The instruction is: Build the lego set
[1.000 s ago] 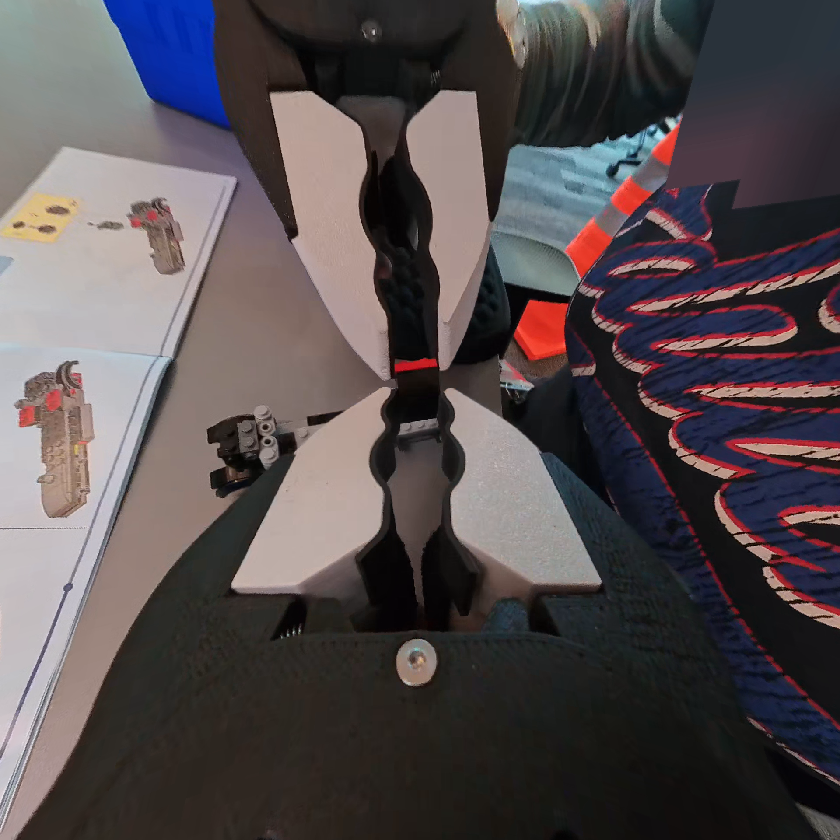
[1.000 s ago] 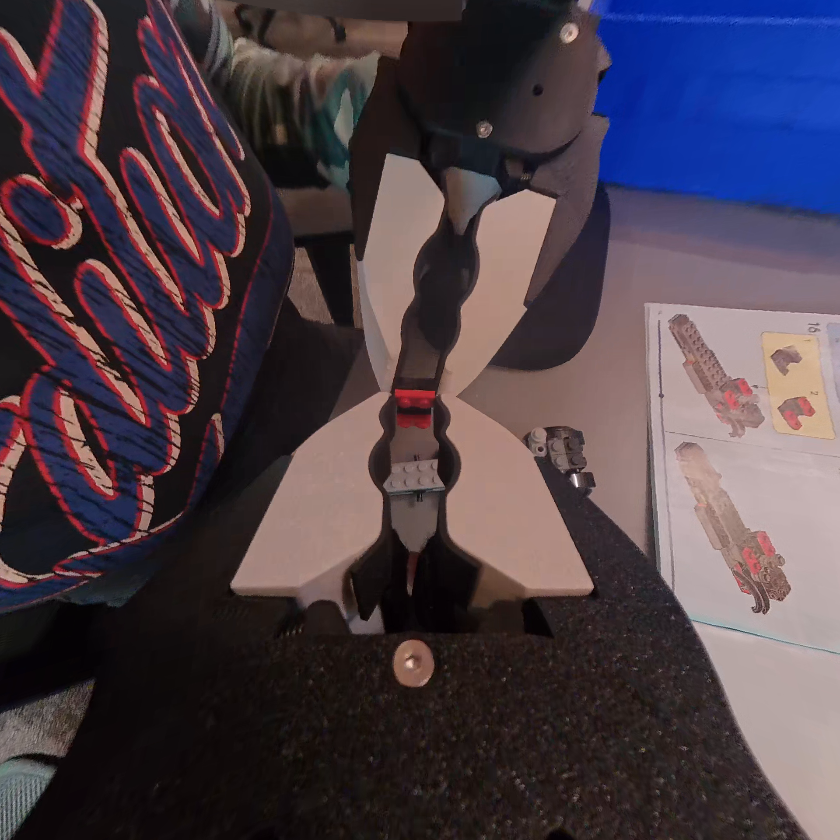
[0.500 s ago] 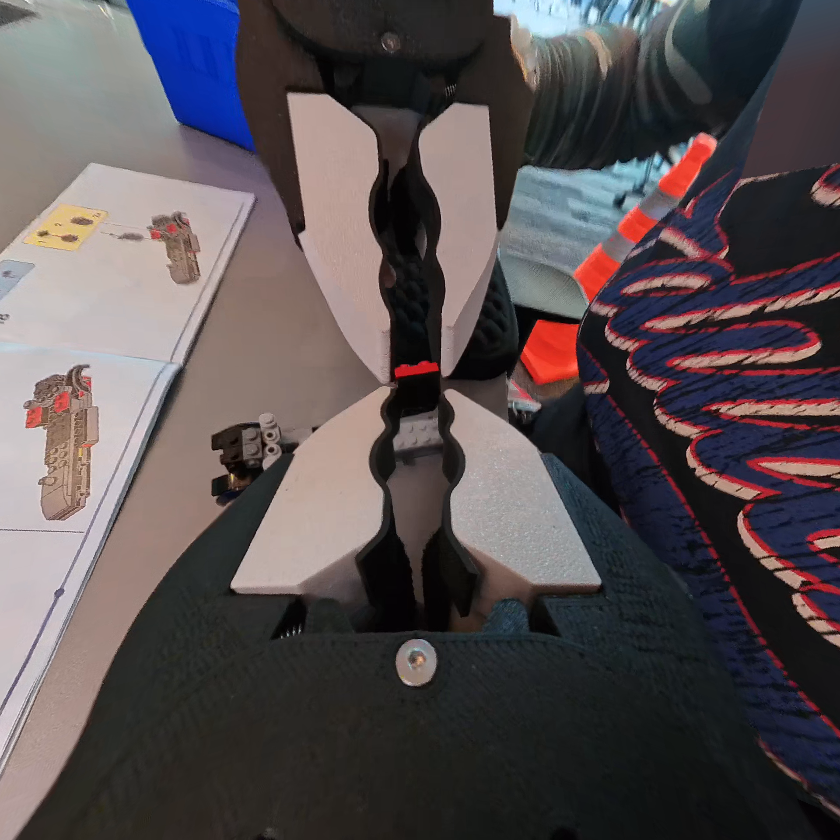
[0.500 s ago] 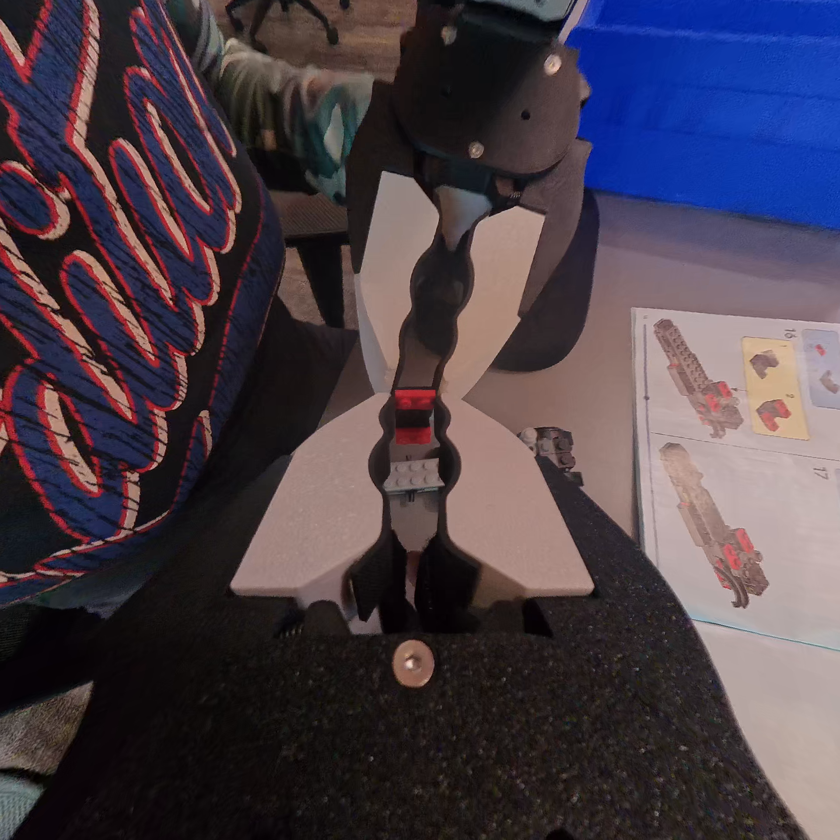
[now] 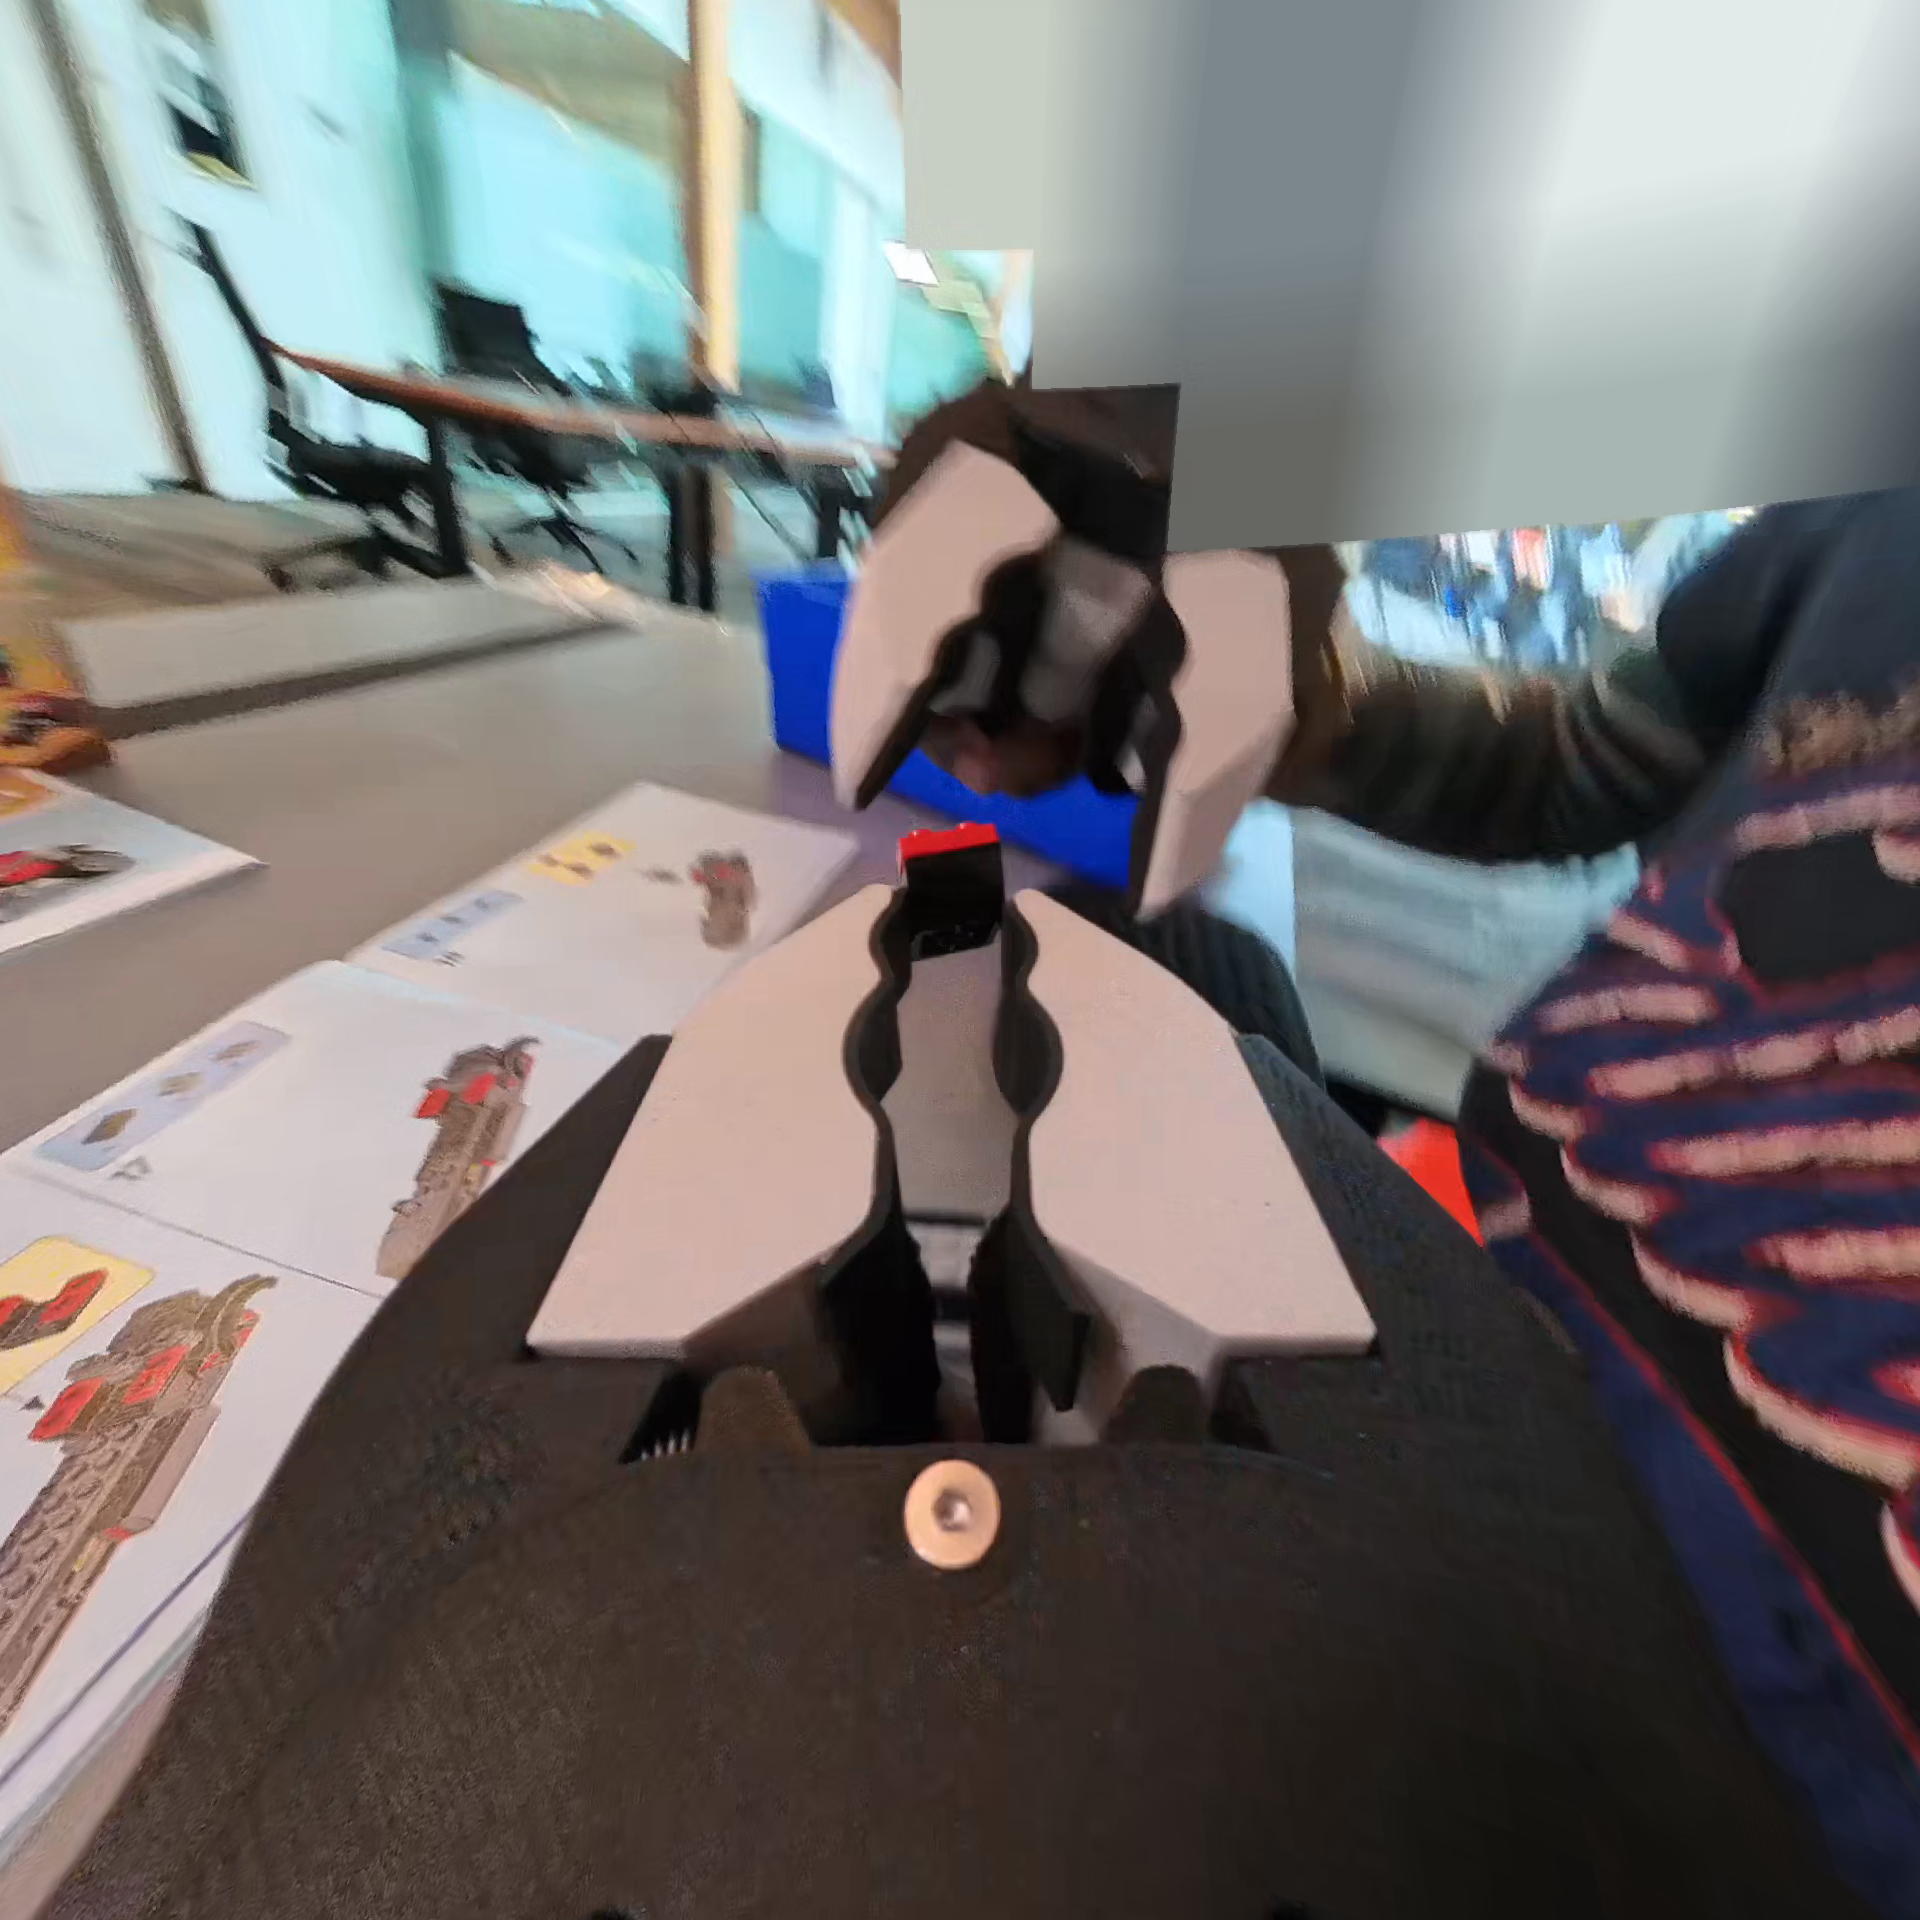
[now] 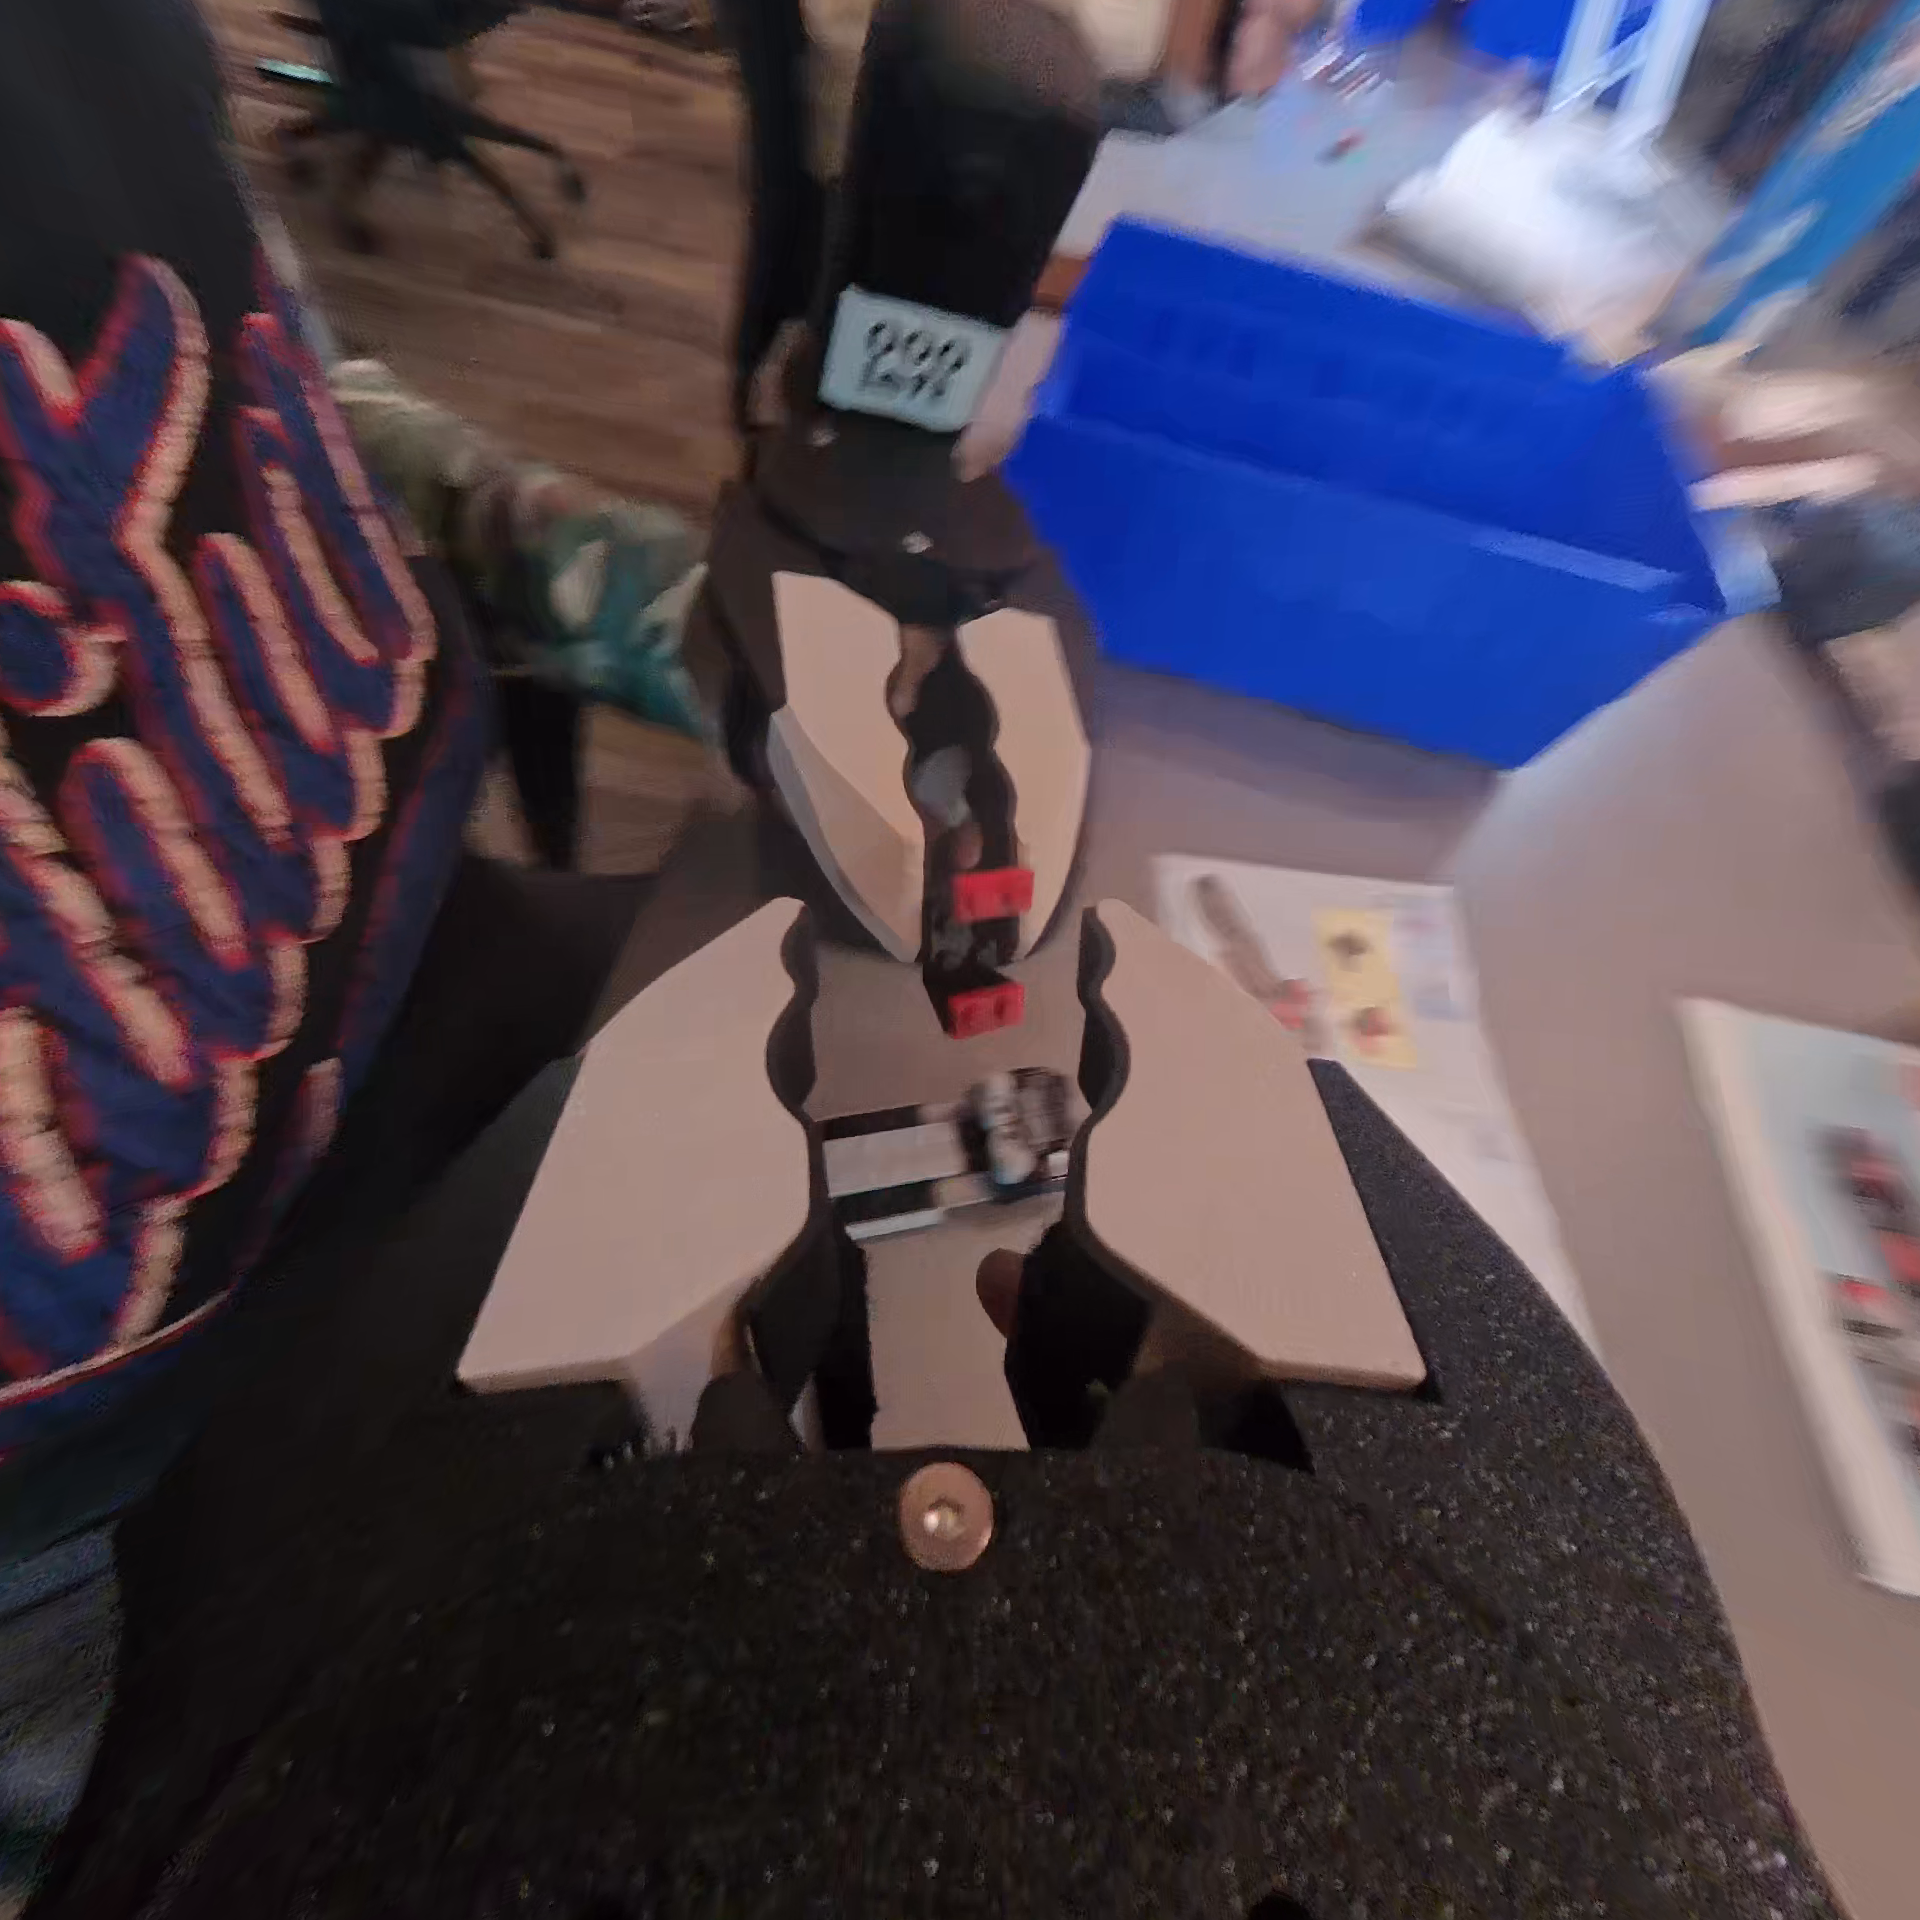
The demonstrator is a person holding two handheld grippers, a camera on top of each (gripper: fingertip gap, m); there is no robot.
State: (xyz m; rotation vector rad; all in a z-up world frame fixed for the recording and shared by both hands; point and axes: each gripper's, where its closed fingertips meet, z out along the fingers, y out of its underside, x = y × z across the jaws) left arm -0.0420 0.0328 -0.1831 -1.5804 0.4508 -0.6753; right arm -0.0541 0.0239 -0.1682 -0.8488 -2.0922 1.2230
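- Left gripper (image 5: pixel 948 914): jaws were drawn narrow around a small black-and-red piece (image 5: pixel 948 888), which stood up past the tips with its red top showing. In the right wrist view the same piece (image 6: pixel 977 951) showed two red plates on a black body, held clear of the bench (image 5: pixel 416 748).
- Right gripper (image 6: pixel 945 925): jaws stood wide with nothing between them. In the left wrist view it hung just beyond the held piece, apart from it.
- Grey sub-assembly (image 6: pixel 1013 1127): a small studded cluster lay on the bench below the right gripper, seen through the gap; blurred, so its make-up could not be told. It was not joined to the held piece.
- Instruction booklet (image 5: pixel 312 1122): lay open on the bench to the left, its pages picturing a long grey model with red parts.
- Blue bin (image 6: pixel 1351 561): stood at the far side of the bench; its contents were out of sight.
- Person (image 5: pixel 1714 1091): sat close in a dark patterned top.
- Progress, as a judgement: the small piece appeared assembled, since one gripper alone carried it. The long model on the pages was nowhere in view, so most of the build seemed left, starting with joining this piece to the grey cluster.
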